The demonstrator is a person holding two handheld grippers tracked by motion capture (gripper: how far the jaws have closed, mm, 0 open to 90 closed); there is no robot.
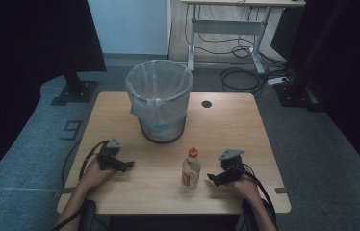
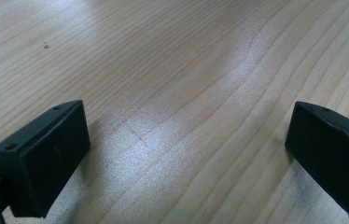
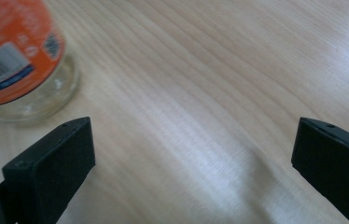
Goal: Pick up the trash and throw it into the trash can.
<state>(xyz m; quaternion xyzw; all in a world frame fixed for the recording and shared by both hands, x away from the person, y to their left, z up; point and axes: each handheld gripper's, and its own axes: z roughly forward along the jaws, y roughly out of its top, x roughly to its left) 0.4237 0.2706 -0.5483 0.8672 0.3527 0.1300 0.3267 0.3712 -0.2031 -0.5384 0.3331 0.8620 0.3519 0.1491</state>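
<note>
The left black two-jaw hand-held gripper (image 1: pixel 129 164) lies low, jaws spread wide with nothing between. The right black hand-held gripper (image 1: pixel 211 178) matches it, jaws equally parted, both forearms reaching in from below.

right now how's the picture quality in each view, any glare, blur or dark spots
High view: dim overall, black at both sides, with the table, bin and bottle lit and fairly sharp. Left gripper view: a pale sheen of glare on the wood between the open jaws, grain softening toward the top. Right gripper view: the bottle's orange label is close and blurred, with light glare streaks on the wood.
</note>
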